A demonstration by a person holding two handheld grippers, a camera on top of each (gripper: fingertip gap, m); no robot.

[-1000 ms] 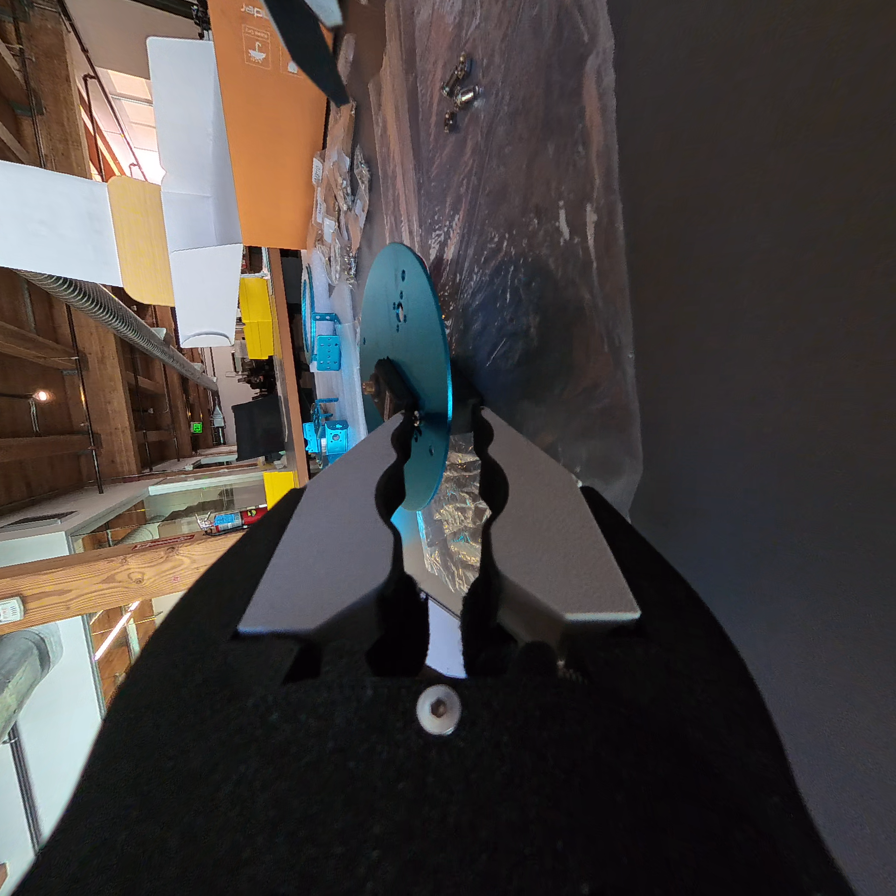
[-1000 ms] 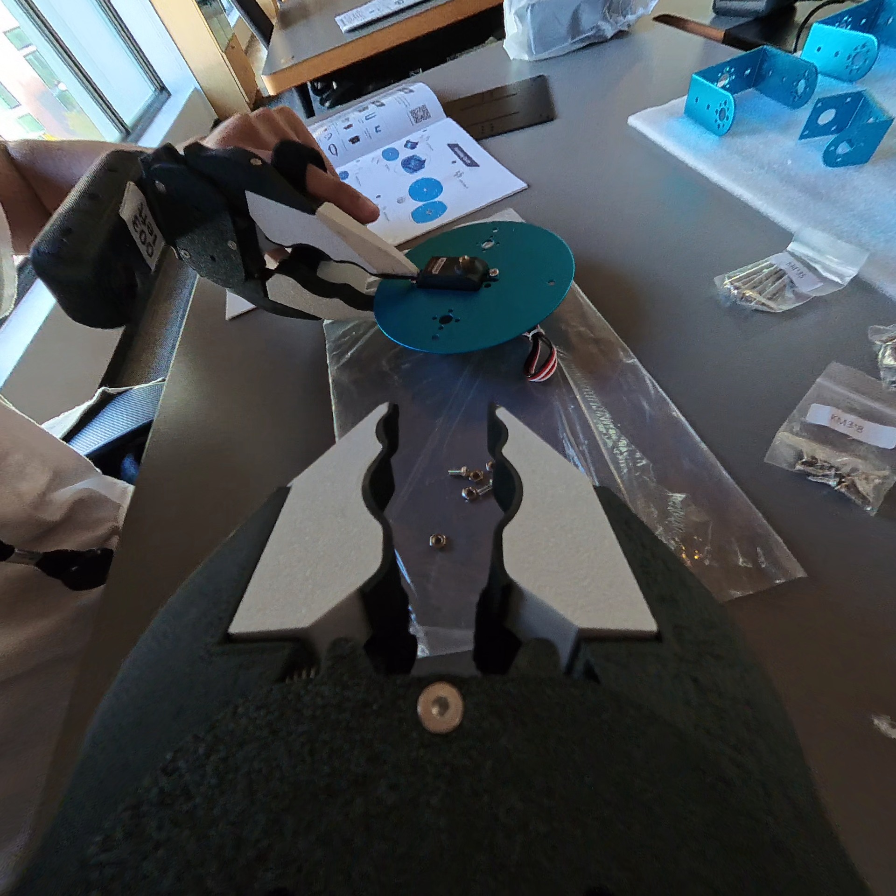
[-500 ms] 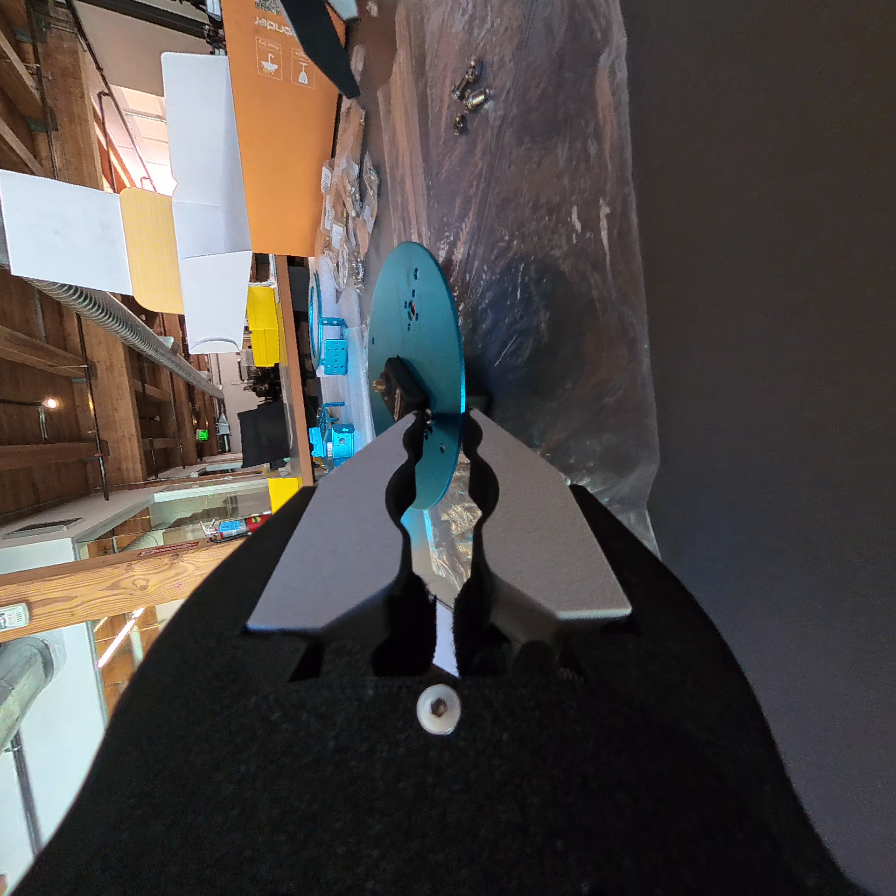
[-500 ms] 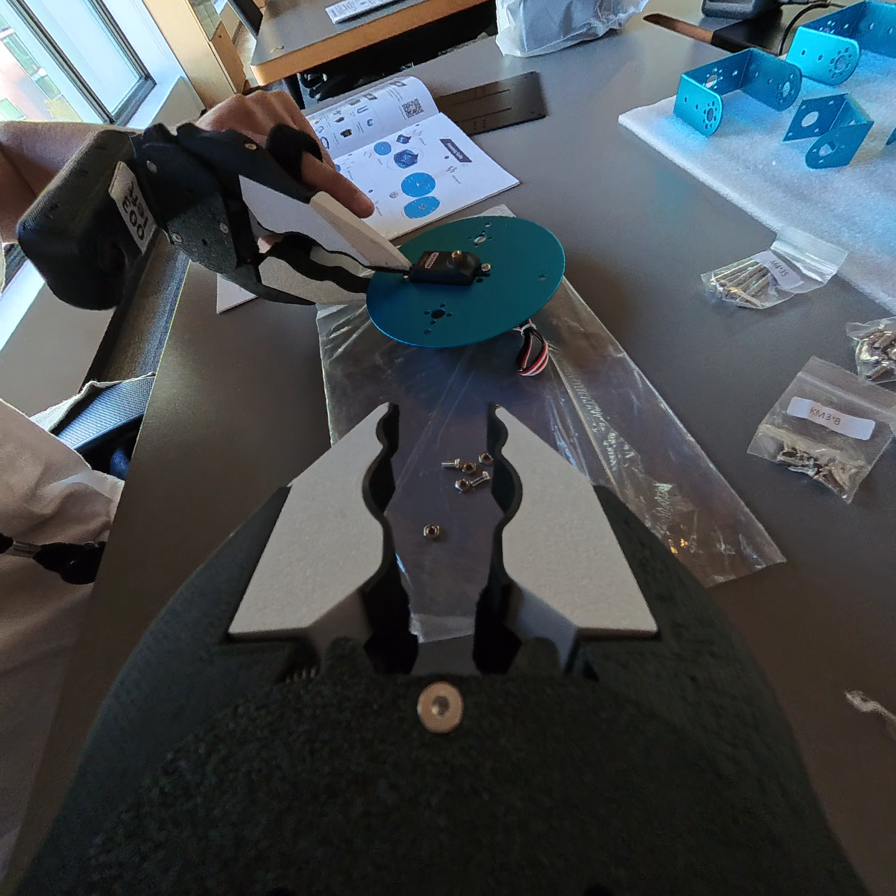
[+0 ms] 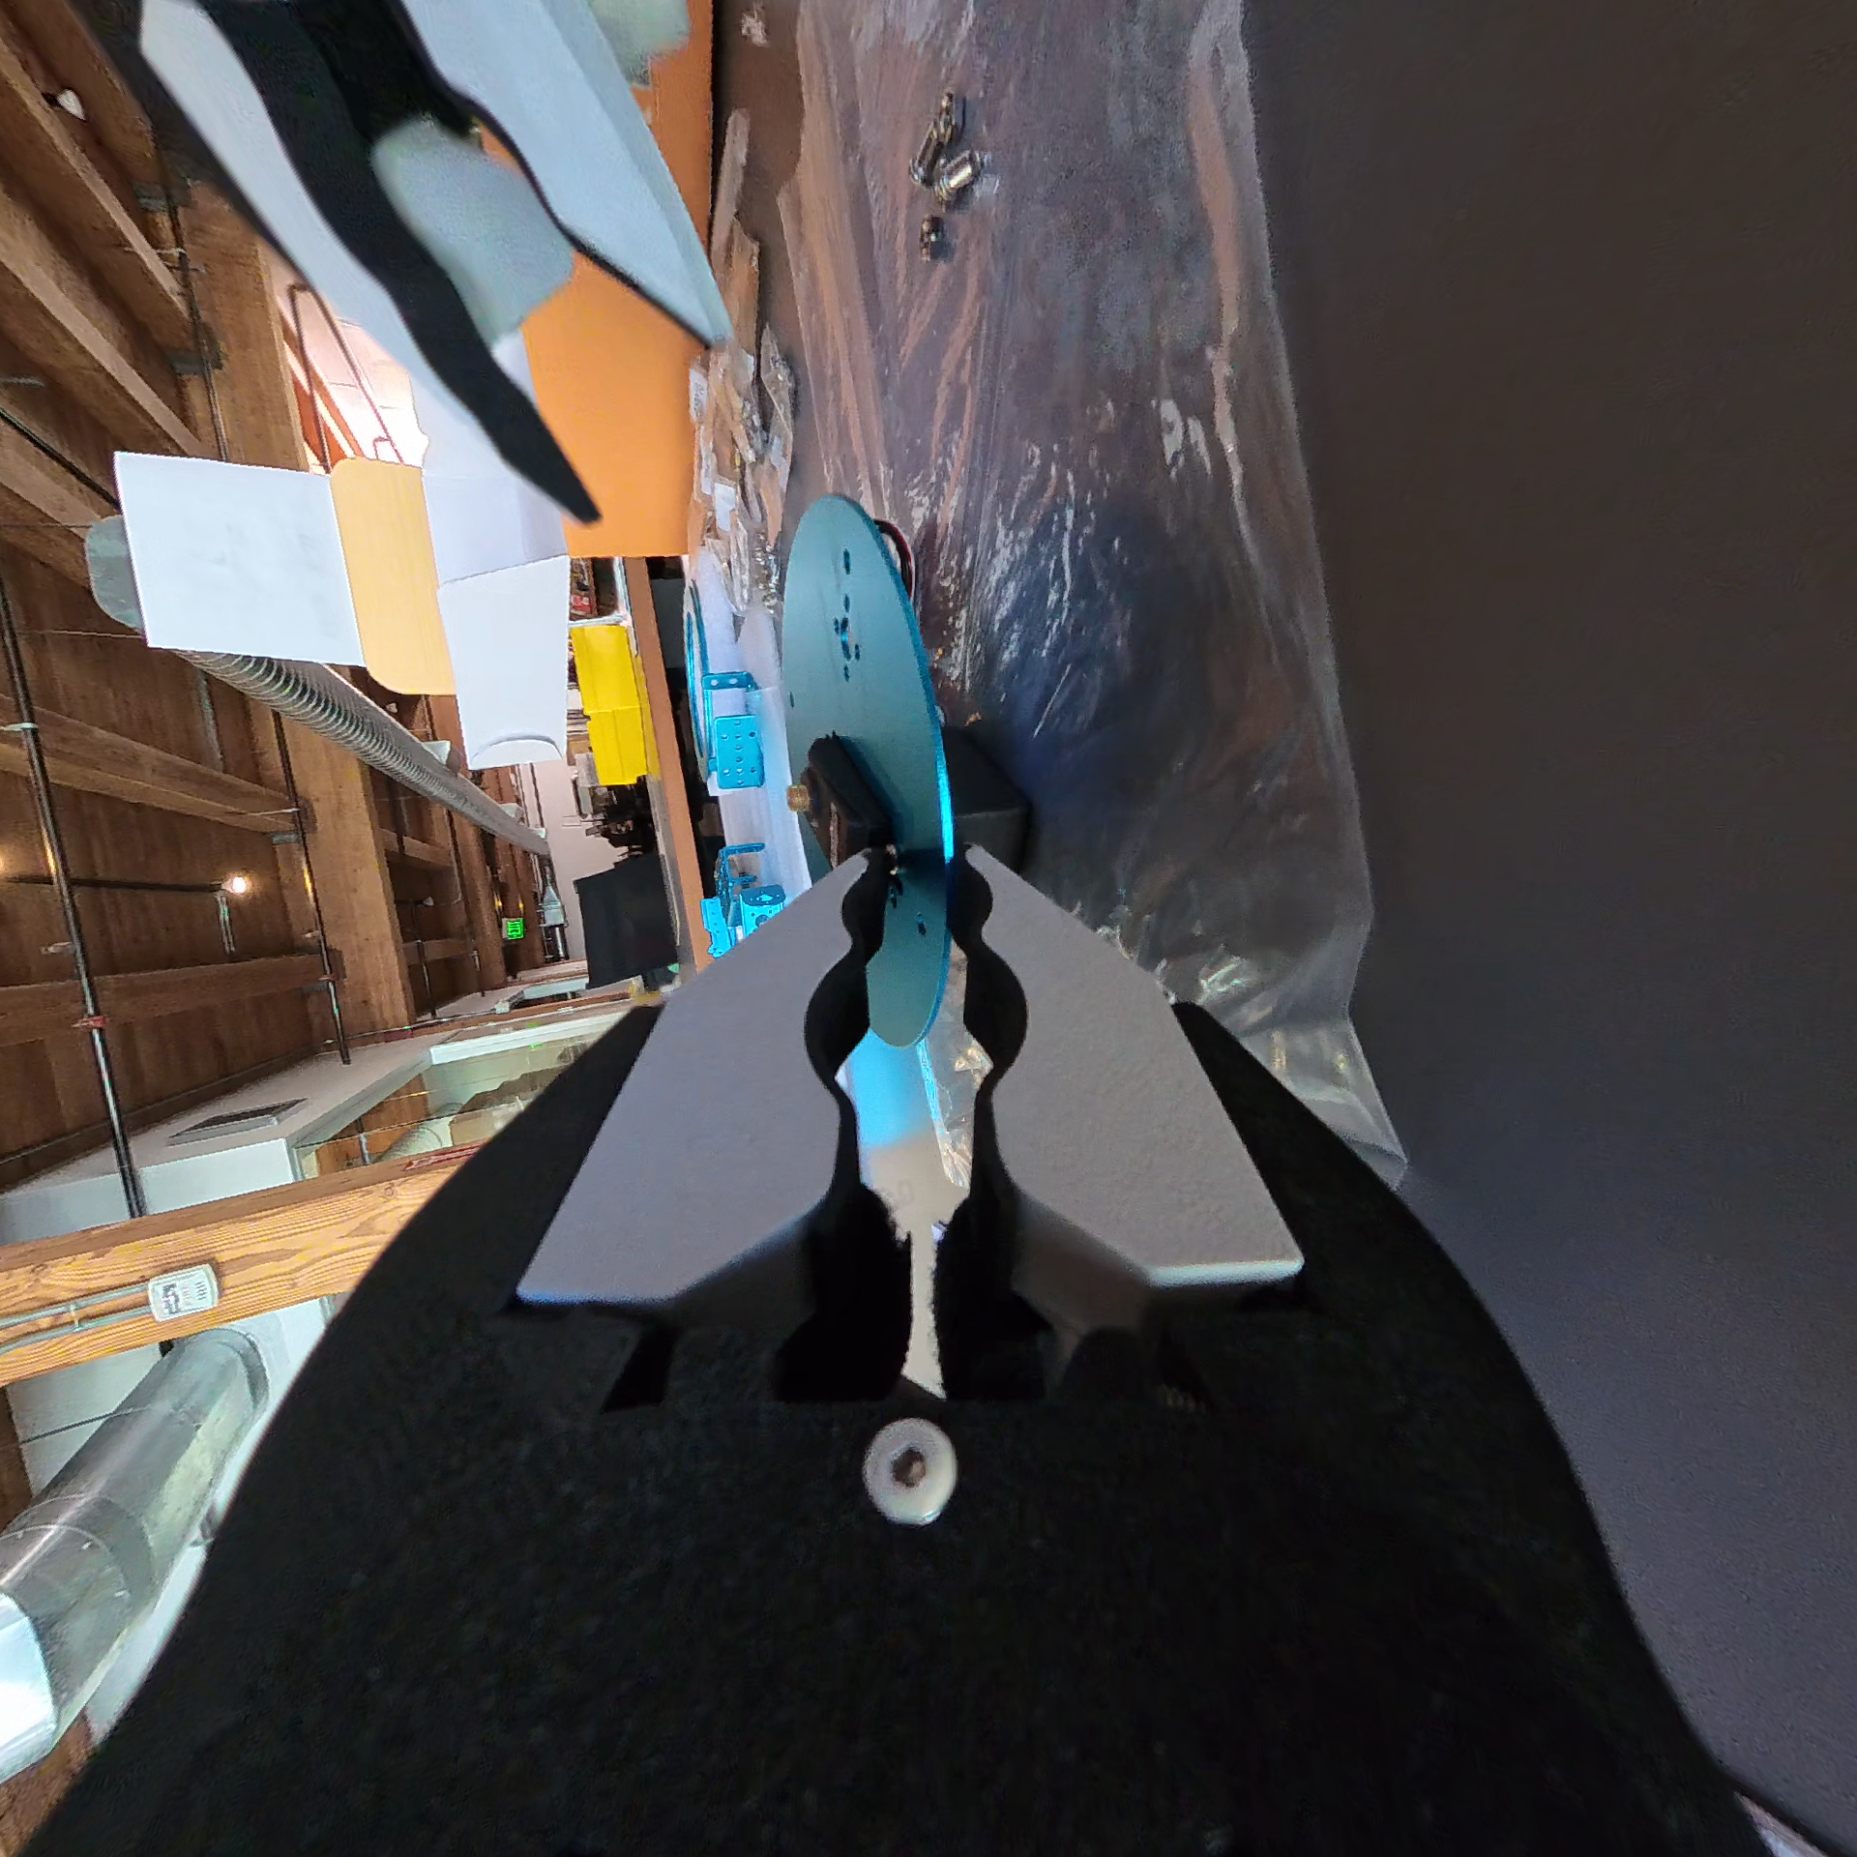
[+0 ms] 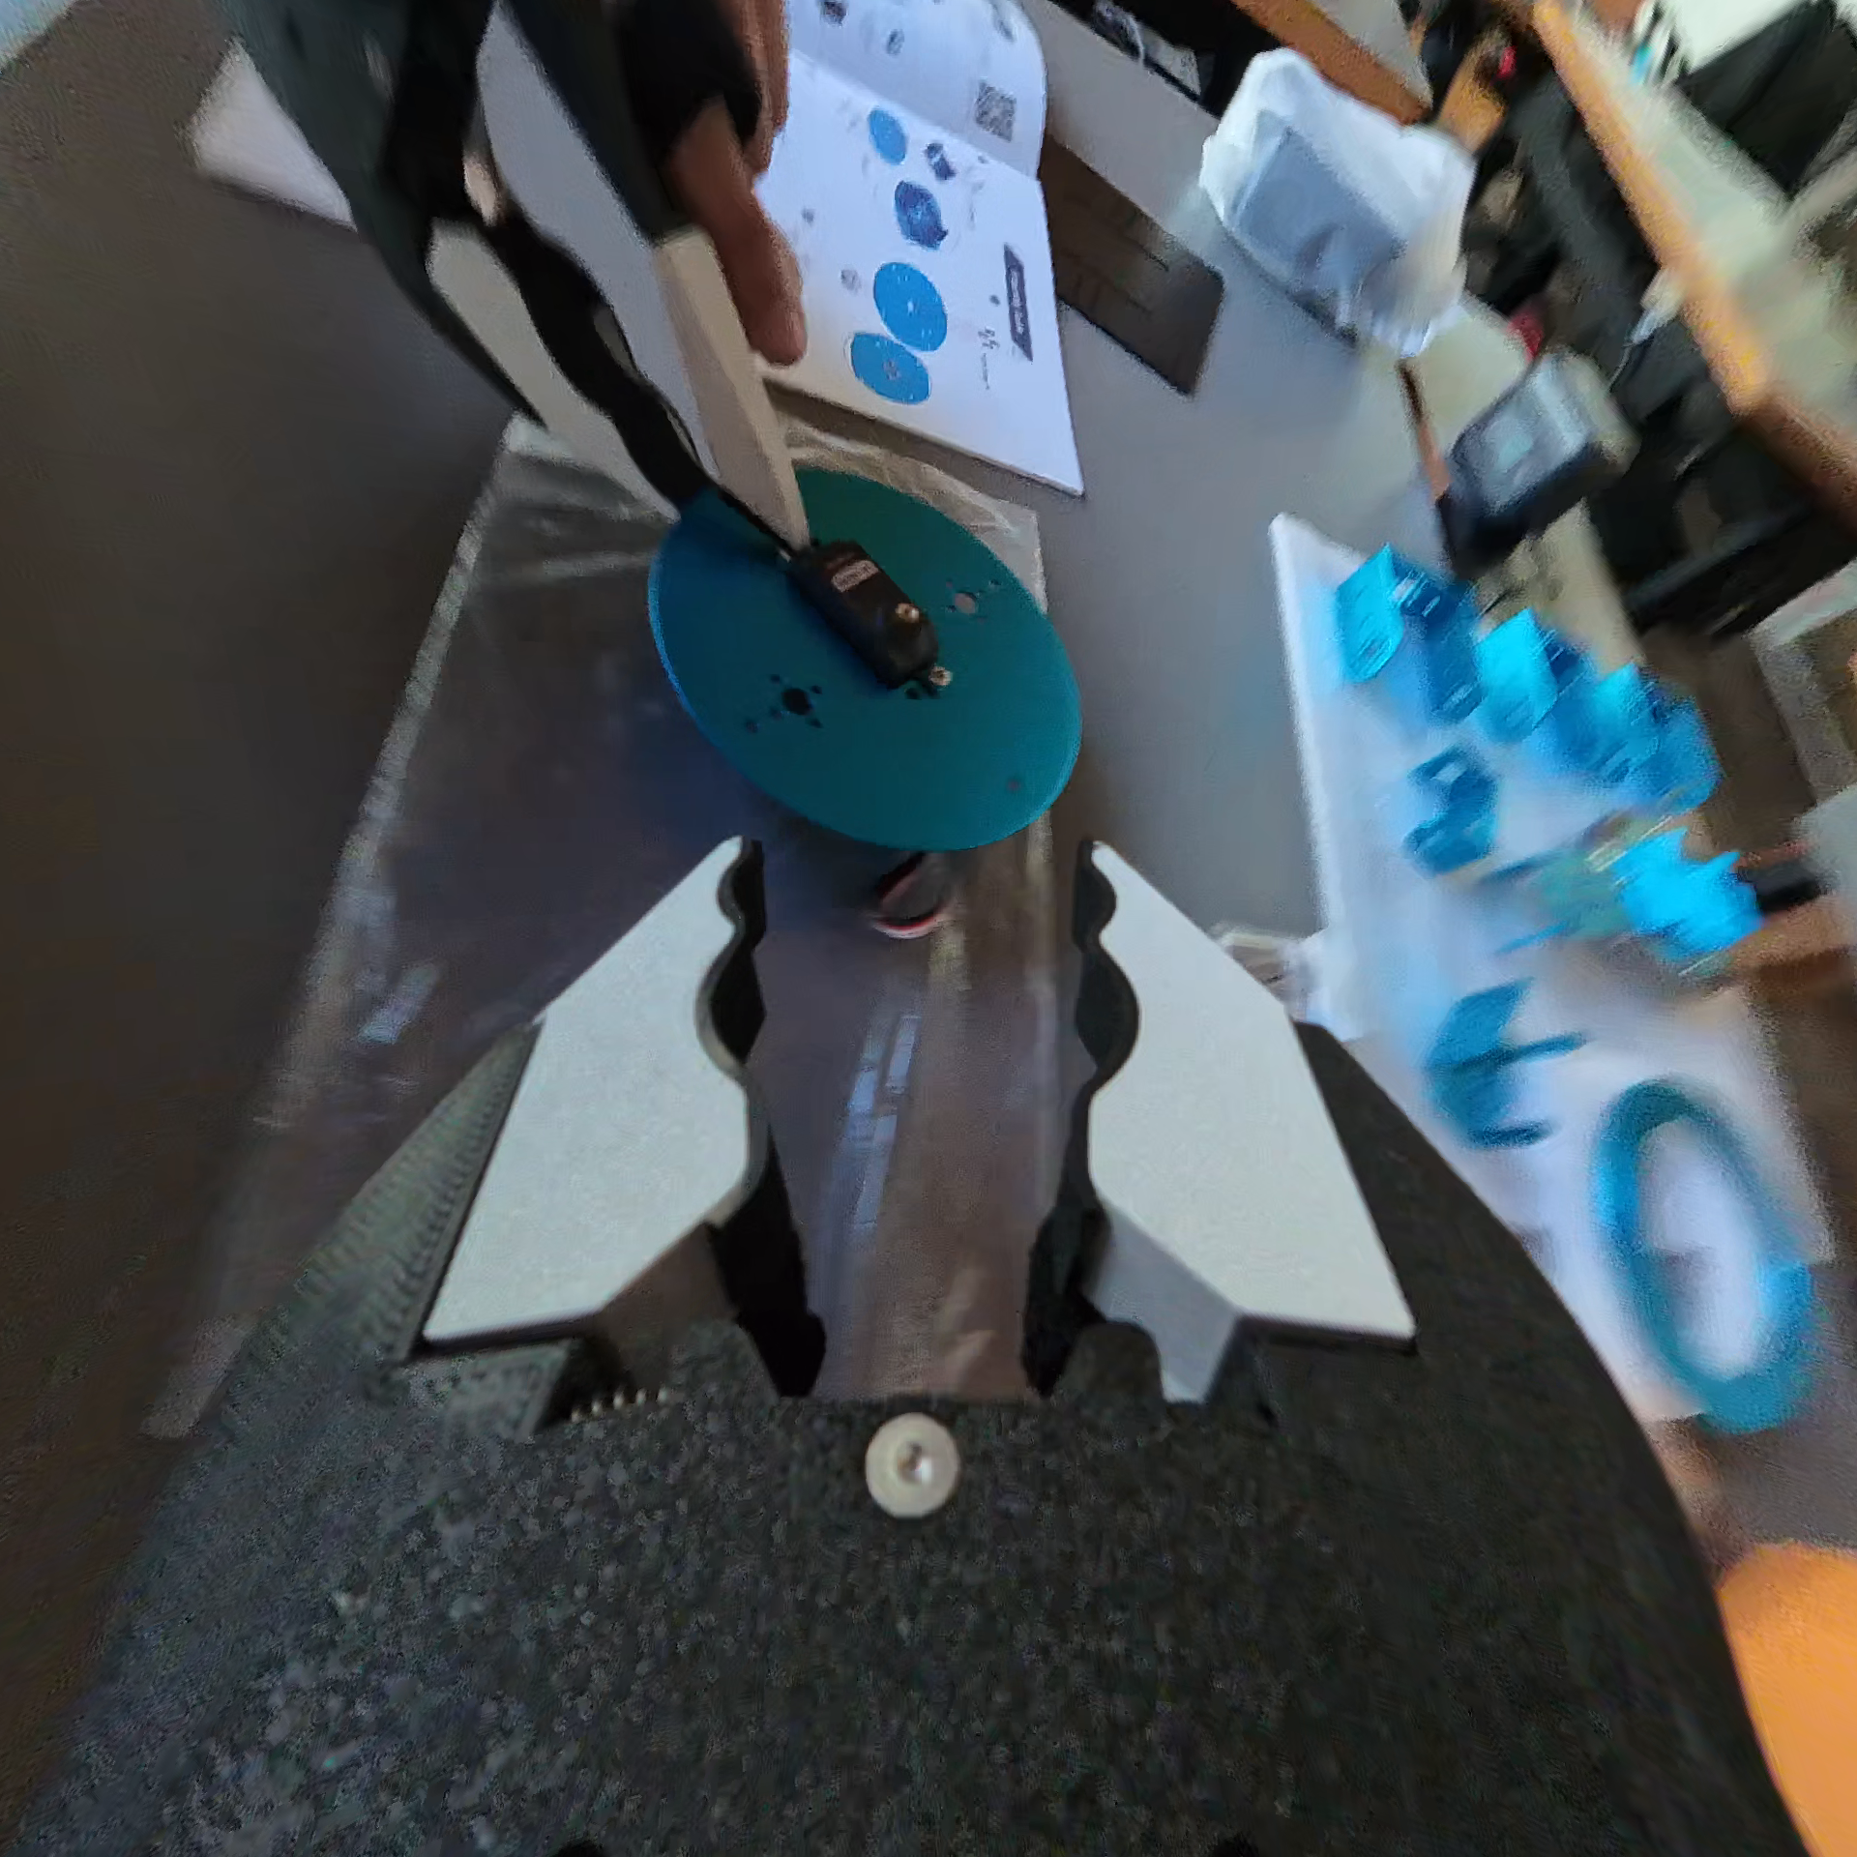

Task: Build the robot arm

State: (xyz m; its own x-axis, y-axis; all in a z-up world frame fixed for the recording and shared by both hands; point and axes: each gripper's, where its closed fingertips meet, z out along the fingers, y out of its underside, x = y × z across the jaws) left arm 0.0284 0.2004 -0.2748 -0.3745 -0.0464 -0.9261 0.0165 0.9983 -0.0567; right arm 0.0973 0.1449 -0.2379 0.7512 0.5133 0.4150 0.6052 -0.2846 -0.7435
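Note:
A blue round disc (image 5: pixel 859 703) with a black servo (image 5: pixel 839 804) mounted through it is held just above a clear plastic bag (image 5: pixel 1105 482) on the grey table. My left gripper (image 5: pixel 919 859) is shut on the disc's edge, beside the servo. In the right wrist view, which is blurred, the disc (image 6: pixel 904 744) and servo (image 6: pixel 869 623) lie just ahead of my right gripper (image 6: pixel 916 854), which is open and empty above the bag. The left gripper (image 6: pixel 774 533) and a hand reach in from the top left. The servo's red and black wires (image 6: pixel 909 894) hang under the disc.
Small screws (image 5: pixel 945 171) lie on the bag. An open booklet (image 6: pixel 935 251) lies behind the disc. Blue brackets (image 6: pixel 1527 724) and a blue ring (image 6: pixel 1708 1256) rest on white foam (image 6: pixel 1336 804) to the right. A white bag (image 6: pixel 1326 191) and a black device (image 6: pixel 1527 442) are farther back. My hands' fingertips stand some 11 cm from each other.
My right gripper has moved forward and swung close to the disc, passing over the screws; its view is blurred. My left gripper keeps its hold on the disc.

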